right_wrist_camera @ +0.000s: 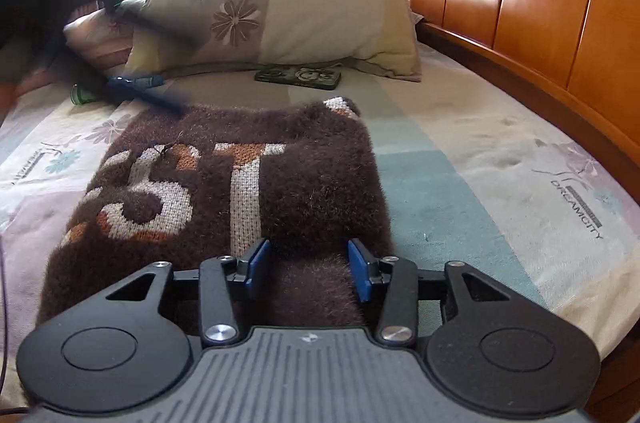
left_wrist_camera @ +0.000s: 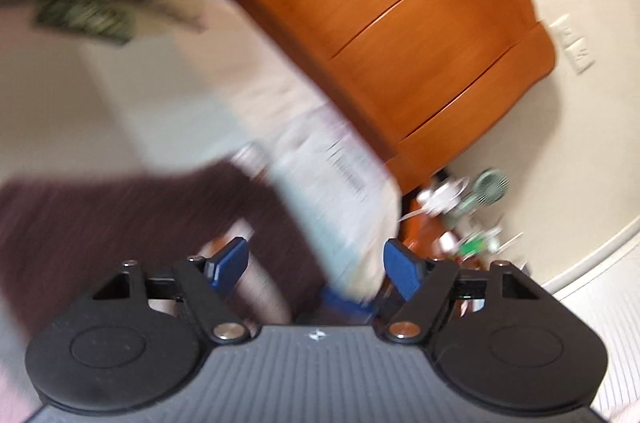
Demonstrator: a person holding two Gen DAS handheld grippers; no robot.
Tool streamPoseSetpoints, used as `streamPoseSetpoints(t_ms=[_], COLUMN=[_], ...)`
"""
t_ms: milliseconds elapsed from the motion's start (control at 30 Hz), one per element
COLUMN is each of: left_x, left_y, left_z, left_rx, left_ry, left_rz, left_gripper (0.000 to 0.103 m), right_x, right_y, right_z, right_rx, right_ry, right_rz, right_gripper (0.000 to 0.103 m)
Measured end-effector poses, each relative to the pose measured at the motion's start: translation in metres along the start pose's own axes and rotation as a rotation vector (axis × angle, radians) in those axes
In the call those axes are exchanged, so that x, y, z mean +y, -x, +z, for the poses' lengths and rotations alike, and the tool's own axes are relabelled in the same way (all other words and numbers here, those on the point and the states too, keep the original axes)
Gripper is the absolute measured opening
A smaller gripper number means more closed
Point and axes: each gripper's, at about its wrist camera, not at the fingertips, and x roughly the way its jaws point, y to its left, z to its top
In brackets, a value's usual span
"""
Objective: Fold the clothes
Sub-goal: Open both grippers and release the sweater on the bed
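Brown knitted sweater point(right_wrist_camera: 224, 191): folded flat on the bedsheet point(right_wrist_camera: 480, 183), directly ahead of and beneath the right gripper point(right_wrist_camera: 310, 269); jaws apart, straddling its near edge, pads not pressing.
Left gripper point(left_wrist_camera: 316, 263): jaws wide apart, empty, the sweater blurred to its left.
Beyond: pillow point(right_wrist_camera: 280, 11), phone point(right_wrist_camera: 298, 77), wooden headboard point(right_wrist_camera: 520, 3).

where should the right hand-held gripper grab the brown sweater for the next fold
Probably the near right corner of the sweater, coming in low from the near edge. It lies flat on the bed, that edge is bare, and the right hand-held gripper already straddles it.
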Motion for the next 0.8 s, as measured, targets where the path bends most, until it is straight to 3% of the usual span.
streamPoseSetpoints(t_ms=[100,233,367,533,667,800], left_x=[-0.004,0.013,0.027,0.020,0.019,0.039], left_y=[-0.042,-0.090,-0.106,-0.083,-0.033,0.011], left_z=[0.020,0.028,0.027,0.033,0.033,0.015], left_rx=[0.034,0.080,0.074,0.048,-0.005,-0.021], left_ry=[-0.001,0.028,0.014,-0.009,-0.042,0.010], left_rz=[-0.019,0.055,0.104,0.140,0.185,0.177], left_gripper=[0.075,0.074,0.073,0.073,0.074,0.079], right_x=[0.000,-0.006,-0.008,-0.008,-0.008,-0.007], right_y=[0.000,0.002,0.000,-0.001,-0.001,-0.002], right_z=[0.000,0.000,0.000,-0.001,-0.001,-0.002], right_rx=[0.002,-0.001,-0.010,-0.018,-0.022,-0.025], right_ry=[-0.010,-0.059,-0.065,-0.071,-0.076,-0.076], right_rz=[0.000,0.026,0.033,0.045,0.045,0.046], right_gripper=[0.050,0.050,0.051,0.054,0.054,0.057])
